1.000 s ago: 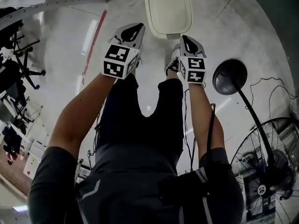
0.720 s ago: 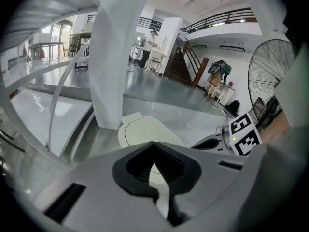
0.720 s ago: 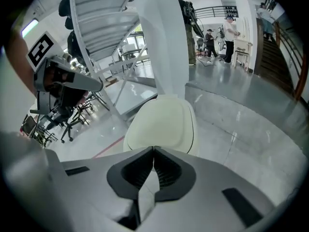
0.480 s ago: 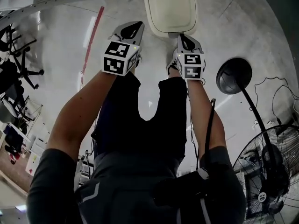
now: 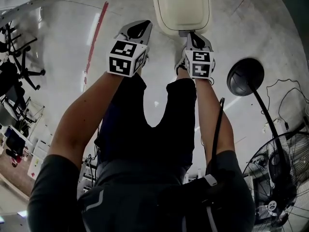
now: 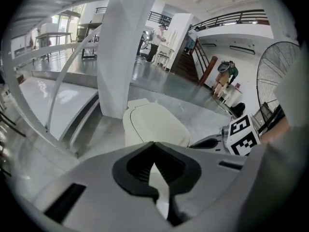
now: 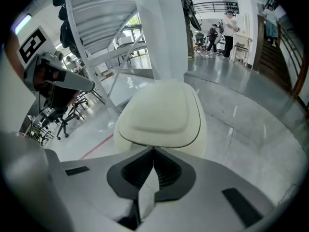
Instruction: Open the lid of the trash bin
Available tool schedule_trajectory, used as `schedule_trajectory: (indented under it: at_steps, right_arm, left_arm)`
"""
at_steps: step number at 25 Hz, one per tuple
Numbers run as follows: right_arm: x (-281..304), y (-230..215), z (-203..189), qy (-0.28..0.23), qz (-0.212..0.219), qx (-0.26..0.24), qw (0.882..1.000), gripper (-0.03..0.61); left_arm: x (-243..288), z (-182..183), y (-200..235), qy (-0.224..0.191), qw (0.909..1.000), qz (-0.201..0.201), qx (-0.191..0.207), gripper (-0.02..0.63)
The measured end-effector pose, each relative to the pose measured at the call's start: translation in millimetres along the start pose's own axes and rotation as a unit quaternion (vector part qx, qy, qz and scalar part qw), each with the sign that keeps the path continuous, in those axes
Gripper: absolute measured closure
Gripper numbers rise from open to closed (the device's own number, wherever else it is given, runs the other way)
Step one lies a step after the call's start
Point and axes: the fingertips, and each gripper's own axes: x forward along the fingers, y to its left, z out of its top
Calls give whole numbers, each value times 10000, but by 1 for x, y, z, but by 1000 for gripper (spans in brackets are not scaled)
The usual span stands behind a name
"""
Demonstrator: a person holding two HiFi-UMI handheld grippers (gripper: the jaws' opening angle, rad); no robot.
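The trash bin [image 5: 182, 6] stands on the floor ahead of me, its cream lid [image 7: 161, 112] down. My right gripper [image 5: 191, 34] is at the lid's front edge, jaw tips together and empty; in the right gripper view its tips [image 7: 153, 149] sit just under the rim. My left gripper [image 5: 139, 28] hangs to the left of the bin, short of it, also shut with nothing in it. In the left gripper view the bin [image 6: 154, 122] lies beyond the closed tips [image 6: 153, 143], with the right gripper [image 6: 212, 141] beside it.
A standing fan [image 5: 280, 178] with a round black base [image 5: 245, 76] is close on the right, with a cable on the floor near it. A white column [image 6: 120, 47] rises behind the bin. A red floor line [image 5: 95, 37] and office chairs [image 5: 19, 66] lie to the left.
Both grippers have edged forward toward the bin. The right one has come up to the front edge of the lid. The lid has not moved.
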Motion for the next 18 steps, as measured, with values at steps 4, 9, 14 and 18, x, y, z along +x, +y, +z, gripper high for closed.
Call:
schedule_trajectory:
  at_steps: [4,9,14,18]
  right_arm:
    - [2,0,-3,39,-58,78,9999,552]
    - [1,-1,-6,-9,-15,338,9994,552]
    - [1,1,-10,-59,-80,204,9997,552]
    - [3,2,-9,107,-103,339,9993,552]
  left_arm:
    - [2,1,1,-45,10000,-11,-73,606]
    - [0,-2,1,-33,9999,-22,-97,605]
    - [-1,-6,1,-58,9999,-31,-111,606]
    - [-3,-7,1,-63,9999,-31,-133,606]
